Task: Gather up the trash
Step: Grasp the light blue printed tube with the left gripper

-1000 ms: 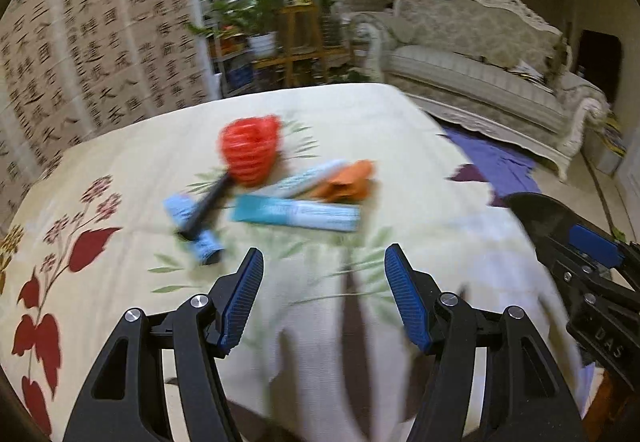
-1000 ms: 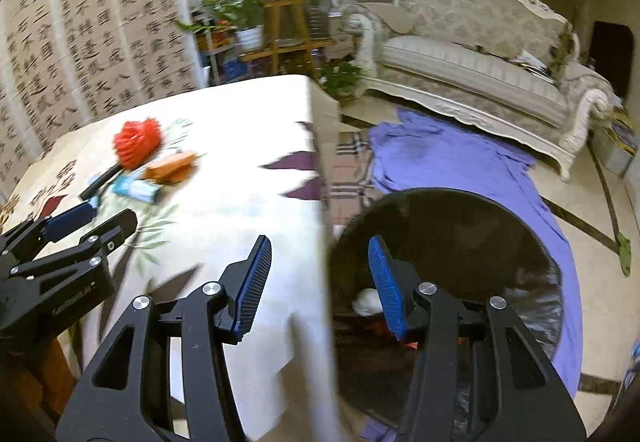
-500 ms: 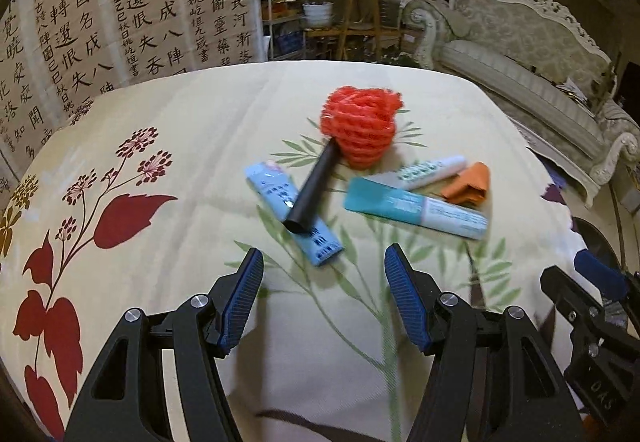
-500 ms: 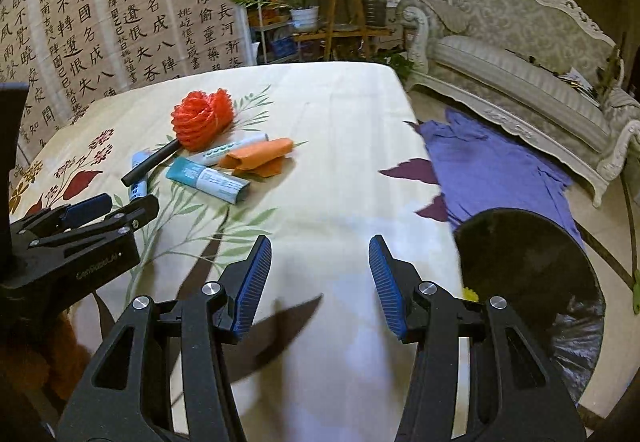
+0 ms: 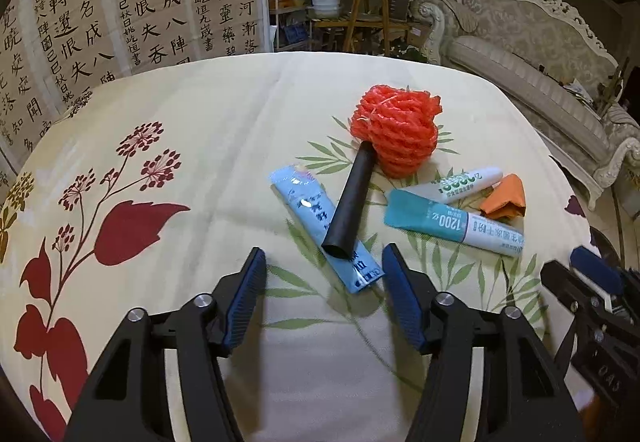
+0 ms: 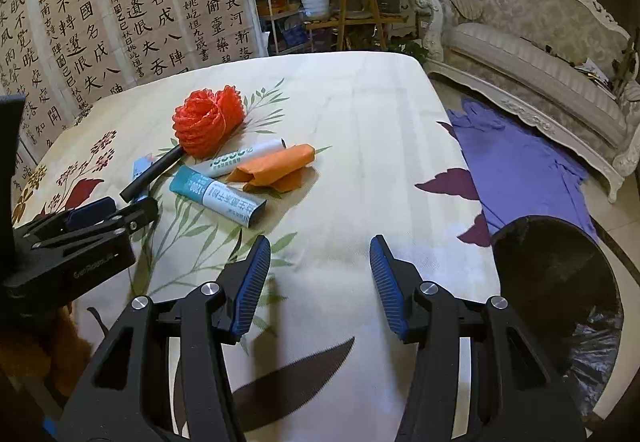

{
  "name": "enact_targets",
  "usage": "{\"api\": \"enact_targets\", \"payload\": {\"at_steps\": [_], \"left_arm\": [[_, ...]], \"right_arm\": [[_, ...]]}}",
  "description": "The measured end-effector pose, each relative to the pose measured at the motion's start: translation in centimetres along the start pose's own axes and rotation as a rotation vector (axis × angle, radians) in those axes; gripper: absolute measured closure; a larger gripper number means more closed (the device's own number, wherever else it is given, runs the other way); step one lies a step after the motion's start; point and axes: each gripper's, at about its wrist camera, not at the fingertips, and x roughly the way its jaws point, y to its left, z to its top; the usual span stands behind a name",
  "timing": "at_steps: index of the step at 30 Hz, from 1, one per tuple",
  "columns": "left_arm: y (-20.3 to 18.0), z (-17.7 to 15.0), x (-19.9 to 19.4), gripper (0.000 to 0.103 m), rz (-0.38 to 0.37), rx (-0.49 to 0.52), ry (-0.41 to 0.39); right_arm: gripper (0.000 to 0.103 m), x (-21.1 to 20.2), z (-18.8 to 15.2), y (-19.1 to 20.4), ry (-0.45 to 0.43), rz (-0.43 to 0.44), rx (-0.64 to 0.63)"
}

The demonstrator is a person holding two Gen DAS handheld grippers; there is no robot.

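Around the red mesh ball [image 5: 394, 132] on the floral tablecloth [image 5: 200, 162] lie a black tube [image 5: 350, 208], blue packet [image 5: 324, 226], teal tube [image 5: 452, 222] and orange scrap [image 5: 505, 198], just beyond the empty, closing left gripper [image 5: 323, 284]; the right gripper [image 6: 320, 270] hangs apart, empty, farther off.

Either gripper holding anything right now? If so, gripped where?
Nothing held. Left gripper is closing, with only the near end of the blue packet between its pads, not pinched. Right gripper is open over bare tablecloth.
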Motion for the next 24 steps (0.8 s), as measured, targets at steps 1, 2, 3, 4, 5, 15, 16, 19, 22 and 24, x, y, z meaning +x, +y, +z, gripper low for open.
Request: {"api": "enact_targets", "payload": {"at_steps": [1,2,3,4,5,15,16,19,22,24], "left_arm": [[0.2,0.0,-0.1,0.047,0.004,0.004,0.001],[0.4,-0.1,-0.1,0.047,0.006,0.005,0.001],[0.6,-0.2,-0.2,0.047,0.008,0.005,0.001],[0.9,-0.3,-0.3,0.047,0.012,0.004,0.002],[1.2,-0.4,-0.3,0.048,0.015,0.001,0.001],[2.2,-0.1,-0.1,0.048,0.012,0.020,-0.003],[2.2,0.1,0.1,0.048,0.011,0.023,-0.003],[2.4,0.6,0.4,0.048,0.001,0.016,-0.004],[2.5,0.8,0.6,0.061,0.001,0.026,-0.009],[2.3,0.9,0.5,0.074,-0.007,0.040,-0.012]], "right_arm": [[0.052,0.1,0.0,0.1,0.001,0.001,-0.003],[0.052,0.1,0.0,0.1,0.002,0.001,-0.004],[0.052,0.2,0.1,0.2,0.004,0.001,-0.005],[0.052,0.2,0.1,0.2,0.005,0.002,-0.006],[0.052,0.2,0.1,0.2,0.006,0.002,-0.005],[0.052,0.6,0.2,0.6,0.016,-0.009,-0.016],[0.052,0.6,0.1,0.6,0.017,-0.012,-0.018],[0.052,0.7,0.1,0.6,0.018,-0.015,-0.020],[0.052,0.8,0.1,0.6,0.021,-0.018,-0.019],[0.052,0.8,0.1,0.7,0.022,-0.019,-0.022]]}}
